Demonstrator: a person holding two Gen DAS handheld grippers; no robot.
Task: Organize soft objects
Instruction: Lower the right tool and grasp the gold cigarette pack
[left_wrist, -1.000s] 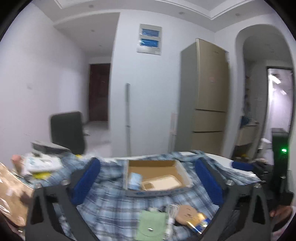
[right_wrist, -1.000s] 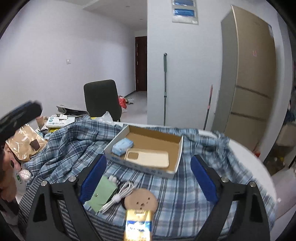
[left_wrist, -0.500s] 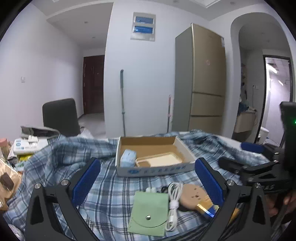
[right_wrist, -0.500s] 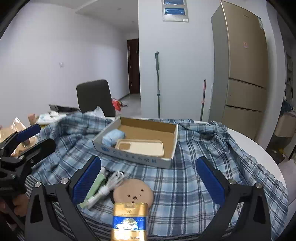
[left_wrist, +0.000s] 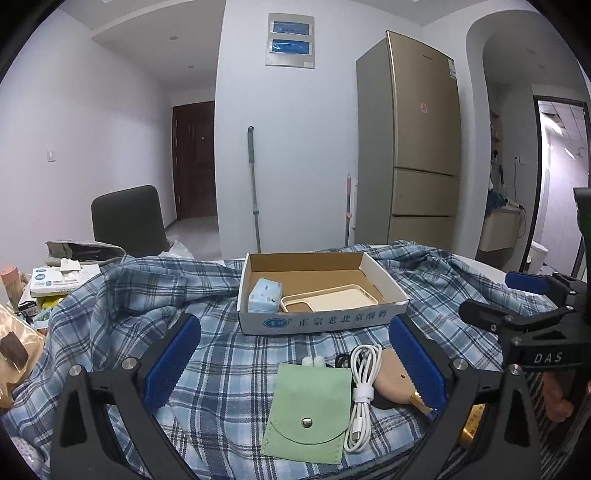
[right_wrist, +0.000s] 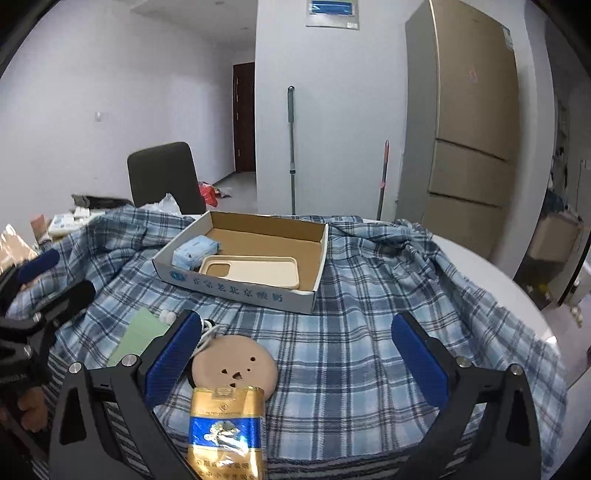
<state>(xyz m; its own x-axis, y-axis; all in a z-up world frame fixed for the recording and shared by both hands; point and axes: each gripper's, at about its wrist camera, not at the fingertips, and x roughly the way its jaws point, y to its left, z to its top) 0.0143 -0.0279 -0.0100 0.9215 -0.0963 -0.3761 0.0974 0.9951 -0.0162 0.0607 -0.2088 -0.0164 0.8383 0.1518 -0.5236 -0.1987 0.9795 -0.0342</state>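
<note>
Green pouch (left_wrist: 309, 406) lies flat on the bench's plaid cloth (left_wrist: 221, 362), dead ahead between the spread, empty left gripper (left_wrist: 293, 363). Long axis runs toward the box (left_wrist: 321, 321). Right gripper (right_wrist: 295, 360), also spread, sits farther off.

A cloth (left_wrist: 221, 354) is spread over the counter (right_wrist: 491, 273). On it, toward the far side, sits an open box (left_wrist: 321, 321); inside the box a tissue pack (left_wrist: 264, 295) lies at the left with a phone case (left_wrist: 328, 299) just beside it on the right. Nearer than the box, a row lies on the cloth: a pouch (left_wrist: 308, 410) at left, a coiled cable (left_wrist: 364, 387) touching its right edge, then a round pad (right_wrist: 234, 365), with a packet (right_wrist: 225, 428) overlapping the pad's near edge. A chair (left_wrist: 129, 221) stands behind the counter at left.
</note>
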